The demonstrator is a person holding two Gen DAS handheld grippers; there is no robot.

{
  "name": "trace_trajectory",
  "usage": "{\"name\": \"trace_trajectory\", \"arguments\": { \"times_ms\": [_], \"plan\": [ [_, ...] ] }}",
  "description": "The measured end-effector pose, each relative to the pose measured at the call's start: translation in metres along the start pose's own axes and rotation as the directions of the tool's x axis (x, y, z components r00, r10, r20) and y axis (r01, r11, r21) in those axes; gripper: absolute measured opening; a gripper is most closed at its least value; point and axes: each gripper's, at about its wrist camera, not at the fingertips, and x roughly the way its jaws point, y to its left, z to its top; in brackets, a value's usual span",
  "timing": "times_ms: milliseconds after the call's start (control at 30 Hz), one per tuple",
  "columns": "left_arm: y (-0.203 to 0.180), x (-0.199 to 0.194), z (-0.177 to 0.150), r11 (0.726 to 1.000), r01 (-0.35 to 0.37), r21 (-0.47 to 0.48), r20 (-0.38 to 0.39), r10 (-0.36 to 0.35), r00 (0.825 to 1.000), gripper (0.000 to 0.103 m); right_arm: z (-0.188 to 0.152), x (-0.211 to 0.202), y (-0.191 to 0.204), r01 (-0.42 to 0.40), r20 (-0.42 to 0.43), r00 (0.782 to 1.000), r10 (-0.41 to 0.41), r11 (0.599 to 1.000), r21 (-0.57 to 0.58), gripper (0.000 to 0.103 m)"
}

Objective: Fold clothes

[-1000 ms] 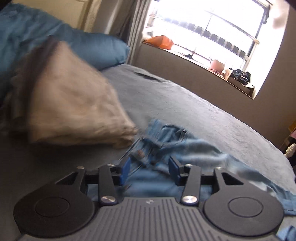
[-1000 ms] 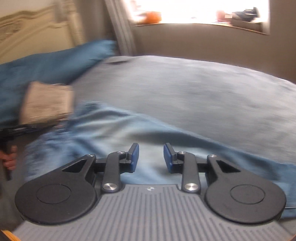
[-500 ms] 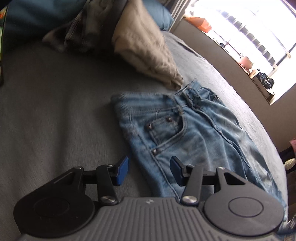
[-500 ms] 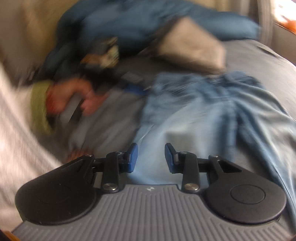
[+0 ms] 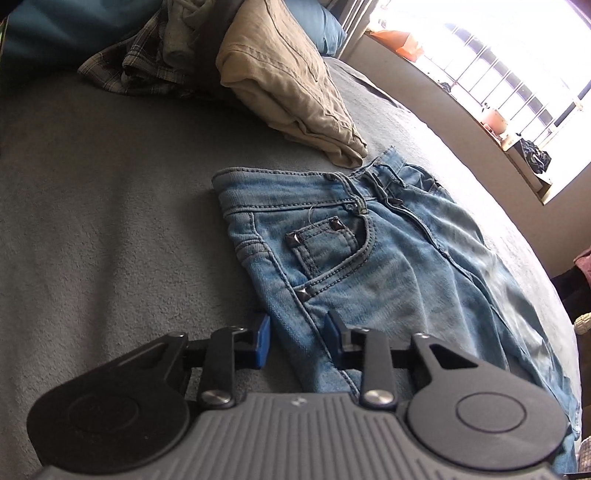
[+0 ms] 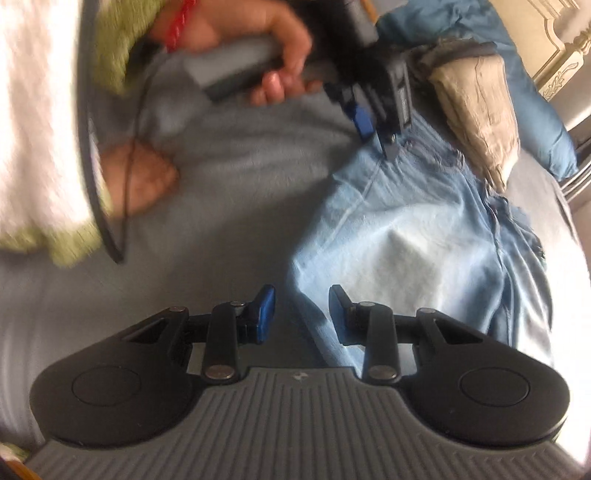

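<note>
Light blue jeans [image 5: 369, 251] lie flat on the grey bed [image 5: 92, 221], front up, waistband toward the pillows. My left gripper [image 5: 298, 341] is open, its blue pads either side of the jeans' near side seam below the pocket. It also shows in the right wrist view [image 6: 375, 129], held by a hand at the jeans' waist edge. My right gripper [image 6: 302, 315] is open over the near edge of the jeans [image 6: 413, 251] further down the leg.
Folded beige trousers [image 5: 291, 85] lie just beyond the waistband, also in the right wrist view [image 6: 476, 107]. A plaid shirt pile [image 5: 140, 62] and a blue pillow [image 5: 321, 29] sit behind. The person's body [image 6: 40, 122] is at the left. A window ledge [image 5: 498, 122] runs far right.
Both grippers have dropped down to the jeans' near edge. The left one now straddles the side seam; the right view swung round toward the person and the left gripper.
</note>
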Motion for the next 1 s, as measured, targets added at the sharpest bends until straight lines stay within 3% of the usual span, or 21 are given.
{"name": "trace_trajectory", "arguments": {
  "times_ms": [100, 133, 200, 333, 367, 500, 667, 900, 1000],
  "plan": [
    [0.0, 0.0, 0.0, 1.0, -0.001, 0.001, 0.002, 0.001, 1.0, 0.032, -0.001, 0.003, 0.002, 0.008, -0.021, 1.0, -0.008, 1.0, 0.002, 0.025],
    [0.0, 0.0, -0.001, 1.0, -0.001, 0.0, 0.003, 0.001, 1.0, 0.031, -0.001, 0.003, 0.002, 0.013, -0.024, 1.0, -0.013, 1.0, 0.002, 0.017],
    [-0.001, -0.001, -0.001, 1.0, -0.001, -0.005, 0.01, 0.001, 1.0, 0.021, 0.0, 0.002, 0.002, 0.018, -0.028, 0.999, -0.018, 1.0, 0.001, 0.011],
    [-0.001, -0.004, 0.0, 1.0, -0.003, -0.015, 0.024, 0.003, 1.0, 0.013, 0.004, 0.0, -0.003, -0.011, -0.045, 0.999, 0.012, 1.0, 0.018, 0.005],
    [-0.001, -0.006, 0.002, 1.0, -0.003, -0.017, 0.027, 0.004, 1.0, 0.006, 0.006, -0.002, -0.007, -0.04, -0.054, 0.998, 0.043, 0.998, 0.047, 0.005],
    [0.0, -0.012, 0.008, 1.0, 0.001, -0.018, 0.027, -0.001, 1.0, 0.005, 0.016, -0.007, -0.028, -0.163, -0.077, 0.981, 0.181, 0.967, 0.194, 0.005],
    [0.0, -0.01, 0.011, 1.0, -0.004, -0.005, 0.018, 0.004, 1.0, 0.005, 0.02, 0.003, -0.047, -0.254, -0.078, 0.95, 0.304, 0.89, 0.379, 0.005],
    [0.001, -0.003, 0.008, 0.999, -0.028, 0.026, 0.011, 0.028, 1.0, 0.005, 0.009, 0.033, -0.041, -0.266, -0.095, 0.93, 0.355, 0.828, 0.494, 0.011],
    [0.0, 0.001, 0.006, 0.997, -0.049, 0.052, 0.012, 0.048, 0.999, 0.005, 0.002, 0.042, -0.038, -0.273, -0.074, 0.929, 0.364, 0.805, 0.527, 0.02]
  ]
}}
